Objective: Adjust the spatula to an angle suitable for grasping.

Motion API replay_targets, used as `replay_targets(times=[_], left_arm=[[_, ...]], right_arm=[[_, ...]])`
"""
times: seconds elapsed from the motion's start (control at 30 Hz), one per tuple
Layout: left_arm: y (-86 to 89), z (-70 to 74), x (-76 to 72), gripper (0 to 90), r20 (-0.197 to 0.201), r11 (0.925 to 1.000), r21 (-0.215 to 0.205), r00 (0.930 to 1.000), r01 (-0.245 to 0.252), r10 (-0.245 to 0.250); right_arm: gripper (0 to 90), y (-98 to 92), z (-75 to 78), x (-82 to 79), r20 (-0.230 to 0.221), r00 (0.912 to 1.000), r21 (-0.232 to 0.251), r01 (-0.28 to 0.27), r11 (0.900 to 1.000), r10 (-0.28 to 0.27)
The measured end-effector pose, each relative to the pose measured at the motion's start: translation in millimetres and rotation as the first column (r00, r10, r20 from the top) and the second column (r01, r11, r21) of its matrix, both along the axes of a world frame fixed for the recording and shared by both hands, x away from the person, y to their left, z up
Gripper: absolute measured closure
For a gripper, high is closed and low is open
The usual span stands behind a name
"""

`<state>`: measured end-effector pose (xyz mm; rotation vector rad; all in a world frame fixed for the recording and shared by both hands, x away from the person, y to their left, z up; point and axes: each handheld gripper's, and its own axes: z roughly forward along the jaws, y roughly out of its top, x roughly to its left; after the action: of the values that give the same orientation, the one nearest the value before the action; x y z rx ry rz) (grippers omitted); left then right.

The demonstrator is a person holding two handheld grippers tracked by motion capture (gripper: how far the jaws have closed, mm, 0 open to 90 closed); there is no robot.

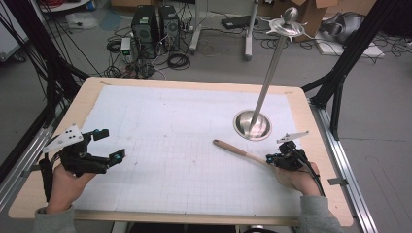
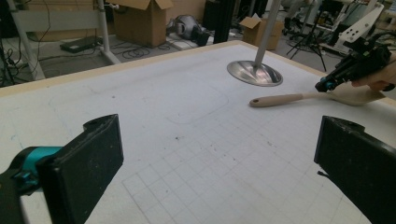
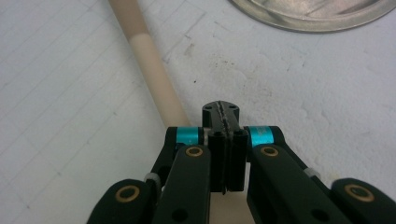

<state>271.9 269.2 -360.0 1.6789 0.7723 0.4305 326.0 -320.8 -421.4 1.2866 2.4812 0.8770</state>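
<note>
on the right side of the surface [image 1: 145, 85] a wooden spatula [image 1: 238, 150] lies flat, its handle end pointing toward the middle and its blade end under the right gripper [image 1: 281, 158]. that gripper's jaws are pressed together; in the right gripper view [image 3: 223, 122] they meet tip to tip with the spatula's shaft [image 3: 154, 65] running off just beside them, and the blade seems pinched low between them, though the contact itself is hidden. holding it by the blade end probably leaves the handle free to be swung or lifted toward the metal stand [image 1: 252, 124] close behind it. the right hand [image 1: 299, 177] lies low, wrist near the front edge, gripper angled inward and down. the left gripper [image 1: 104, 145] waits well apart on the left, jaws wide and holding nothing, held level by the left hand [image 1: 65, 184] and pointed across the surface at the spatula.
</note>
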Motion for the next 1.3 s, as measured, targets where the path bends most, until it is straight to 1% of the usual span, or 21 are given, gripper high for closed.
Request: replay_targets(times=[0.3, 0.37, 0.47, 0.53, 0.6, 0.7, 0.77, 0.87, 0.9, 1.0, 1.13, 1.3], left_arm=[[-2.3, -0.6, 1.5, 1.7, -0.004, 1.0000, -0.003, 1.0000, 0.003, -0.003], [-2.3, -0.5, 1.8, 1.7, -0.003, 1.0000, 0.001, 1.0000, 0.005, -0.005], [-3.1, -0.6, 2.1, 1.7, -0.004, 1.0000, -0.001, 1.0000, 0.008, -0.008], [-3.5, -0.7, 2.3, 1.7, -0.005, 1.0000, 0.002, 1.0000, 0.007, -0.007], [-4.5, -0.9, 2.7, 1.7, -0.005, 1.0000, 0.001, 0.9999, 0.009, -0.009], [-5.0, -0.7, 2.5, 1.7, -0.004, 0.9999, 0.003, 0.9999, 0.012, -0.012], [-4.2, -0.4, 2.3, 1.7, -0.003, 1.0000, 0.003, 1.0000, 0.008, -0.008], [-2.8, -0.2, 2.3, 1.7, -0.001, 1.0000, 0.001, 1.0000, 0.005, -0.005], [-2.6, -0.2, 2.2, 1.7, -0.001, 1.0000, -0.001, 1.0000, 0.004, -0.004], [-1.8, 0.0, 1.9, 1.7, 0.000, 1.0000, 0.002, 1.0000, 0.001, -0.001], [-1.4, 0.3, 1.4, 1.7, 0.003, 1.0000, -0.001, 1.0000, 0.001, -0.001], [-0.9, 0.3, 1.2, 1.7, 0.002, 1.0000, 0.000, 1.0000, -0.001, 0.001]], right_arm=[[90.0, 4.1, -0.8, -13.6, 0.002, 0.9999, 0.008, -0.013, 1.000, 0.013], [90.0, 5.6, -0.3, -16.4, -0.009, 0.9999, 0.013, -0.014, 1.000, 0.014], [90.0, 8.1, -0.5, -20.4, -0.006, 0.9998, 0.010, -0.019, 1.000, 0.019], [90.0, 9.0, -0.5, -21.9, -0.005, 0.9996, 0.009, -0.027, 1.000, 0.027], [90.0, 10.0, -0.2, -22.7, 0.003, 0.9994, -0.004, -0.034, 0.999, 0.034], [90.0, 9.9, 0.2, -21.7, 0.005, 0.9996, 0.001, -0.027, 1.000, 0.027], [90.0, 9.9, 2.4, -21.5, 0.016, 0.9996, 0.005, -0.024, 1.000, 0.024], [90.0, 12.0, 9.8, -22.0, 0.053, 0.9984, 0.016, -0.022, 1.000, 0.021], [90.0, 13.1, 12.1, -21.8, 0.067, 0.9973, 0.019, -0.030, 0.999, 0.029], [90.0, 20.4, 17.6, -21.7, 0.090, 0.9948, 0.021, -0.050, 0.999, 0.047], [90.0, 32.2, 18.9, -19.8, 0.104, 0.9916, 0.015, -0.079, 0.997, 0.077], [90.0, 47.8, 17.4, -15.8, 0.109, 0.9888, 0.020, -0.104, 0.994, 0.102]])
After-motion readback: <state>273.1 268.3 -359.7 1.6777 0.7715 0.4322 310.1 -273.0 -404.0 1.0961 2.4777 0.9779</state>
